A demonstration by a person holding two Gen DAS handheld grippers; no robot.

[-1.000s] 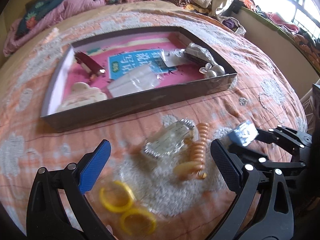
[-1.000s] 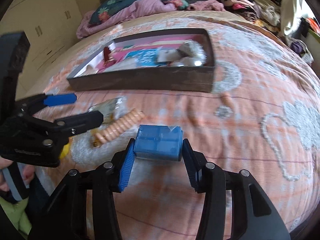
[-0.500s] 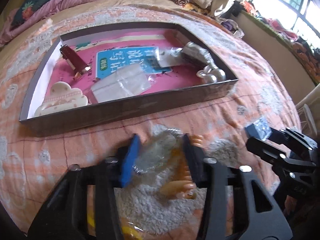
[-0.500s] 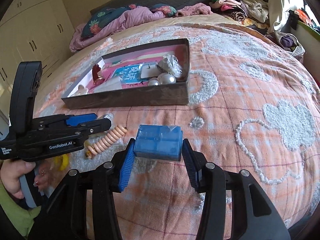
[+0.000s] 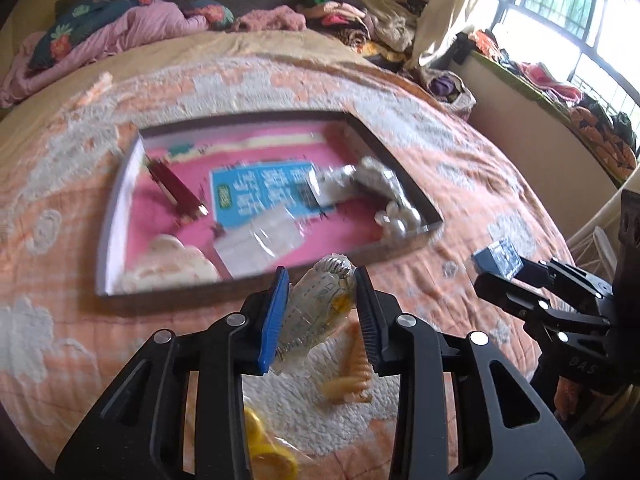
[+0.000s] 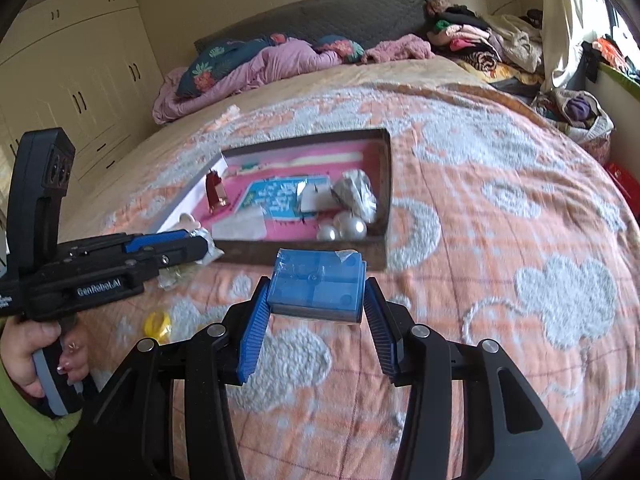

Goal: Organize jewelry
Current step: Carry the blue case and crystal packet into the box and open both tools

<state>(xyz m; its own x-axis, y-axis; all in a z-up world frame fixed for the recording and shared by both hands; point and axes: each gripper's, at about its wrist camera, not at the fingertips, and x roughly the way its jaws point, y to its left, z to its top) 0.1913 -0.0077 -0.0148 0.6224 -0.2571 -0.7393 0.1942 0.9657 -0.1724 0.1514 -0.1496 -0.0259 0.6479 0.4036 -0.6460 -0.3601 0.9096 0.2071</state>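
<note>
The left gripper point(image 6: 208, 246) carries white lettering on the side of its black body, reading "GenRobot.AI". In the left wrist view the right gripper point(image 5: 498, 266) shows faint embossed letters on its black body, roughly "BAS", not fully clear. A blue card point(image 5: 256, 196) lying in the box point(image 5: 400, 148) bears large white Chinese characters and a small green oval mark; motion blur leaves them unreadable. The packet point(image 5: 316, 312) has fine print, too small to read.
</note>
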